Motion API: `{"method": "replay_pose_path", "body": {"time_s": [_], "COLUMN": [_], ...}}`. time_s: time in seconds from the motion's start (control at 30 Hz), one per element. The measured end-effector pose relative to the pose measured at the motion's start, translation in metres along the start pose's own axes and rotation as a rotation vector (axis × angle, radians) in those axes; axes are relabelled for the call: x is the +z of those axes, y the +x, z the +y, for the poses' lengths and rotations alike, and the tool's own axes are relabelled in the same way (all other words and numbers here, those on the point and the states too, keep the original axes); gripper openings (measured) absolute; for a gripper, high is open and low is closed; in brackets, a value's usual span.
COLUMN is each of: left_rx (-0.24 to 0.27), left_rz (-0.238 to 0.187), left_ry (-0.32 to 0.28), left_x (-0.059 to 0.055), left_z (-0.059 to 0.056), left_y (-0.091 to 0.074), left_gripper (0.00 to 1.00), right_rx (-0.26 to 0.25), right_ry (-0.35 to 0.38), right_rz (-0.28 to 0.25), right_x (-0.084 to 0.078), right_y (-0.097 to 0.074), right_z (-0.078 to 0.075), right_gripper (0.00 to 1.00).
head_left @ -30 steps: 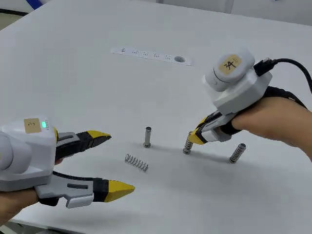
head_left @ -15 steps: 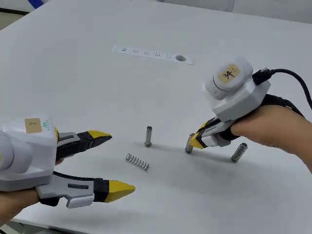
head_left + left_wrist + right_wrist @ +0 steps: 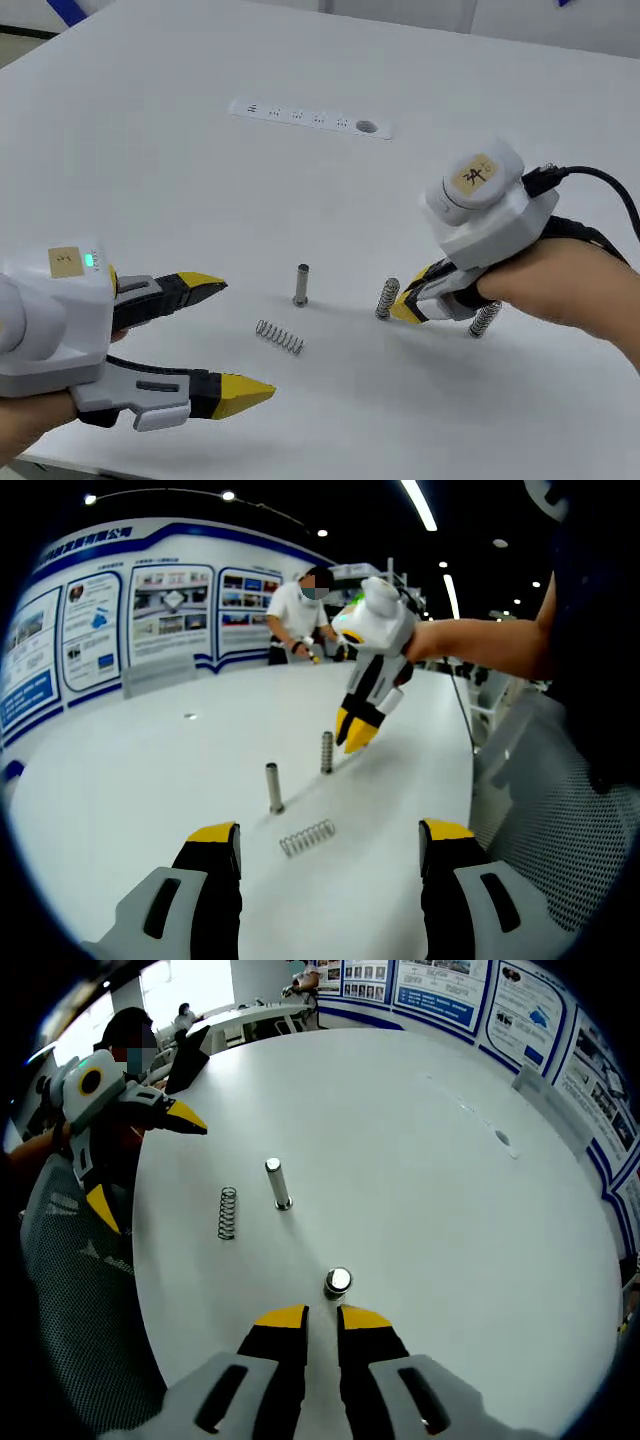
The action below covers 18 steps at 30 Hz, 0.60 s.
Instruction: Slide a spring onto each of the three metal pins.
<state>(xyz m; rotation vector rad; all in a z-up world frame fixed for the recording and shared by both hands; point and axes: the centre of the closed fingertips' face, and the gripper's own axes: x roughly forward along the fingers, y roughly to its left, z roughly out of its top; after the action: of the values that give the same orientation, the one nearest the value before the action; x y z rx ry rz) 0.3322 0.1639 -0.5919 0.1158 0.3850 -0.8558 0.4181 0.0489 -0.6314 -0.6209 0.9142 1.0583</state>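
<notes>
- One broad white table (image 3: 150, 150) carries everything. Beyond it, the left gripper view shows a hall with blue-trimmed display boards (image 3: 100, 610) and a person (image 3: 297, 615) standing at the far edge.
- The left tool (image 3: 248, 338) hangs over the near side of the table. Its jaws are spread wide and hold nothing, and the loose spring (image 3: 279, 337) lies just ahead of the tips.
- The right tool (image 3: 408, 310) has drawn back from the top of the middle pin (image 3: 387, 298), which it was touching a second ago. Its jaws are almost together, with only a slit between them, and grip nothing. That suggests the second spring is seated and released.
- A white power strip (image 3: 308, 115) lies flat far back, well apart from the work.
- Three pins stand upright in a row. The middle pin and the right-hand pin (image 3: 484, 319) each wear a spring, while the bare pin (image 3: 302, 284) on the left has none.
- The loose spring lies on its side near the bare pin, not touching it. It is probably the last one to fit.
</notes>
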Motion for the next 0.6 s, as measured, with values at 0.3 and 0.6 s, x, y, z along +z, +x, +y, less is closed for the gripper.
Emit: {"method": "replay_pose_path", "body": {"time_s": [0.3, 0.6], "left_rx": [-0.004, -0.006], "left_rz": [-0.004, 0.002], "left_ry": [0.002, 0.002], "left_x": [0.001, -0.002], "left_z": [0.001, 0.0], "left_y": [0.0, -0.002], "left_gripper": [0.74, 0.74], "right_rx": [0.028, 0.082], "right_ry": [-0.027, -0.072], "right_rz": [-0.02, -0.055], "right_x": [0.007, 0.026], "right_y": [0.001, 0.016], "right_z": [0.026, 0.057], "right_gripper": [0.12, 0.12]}}
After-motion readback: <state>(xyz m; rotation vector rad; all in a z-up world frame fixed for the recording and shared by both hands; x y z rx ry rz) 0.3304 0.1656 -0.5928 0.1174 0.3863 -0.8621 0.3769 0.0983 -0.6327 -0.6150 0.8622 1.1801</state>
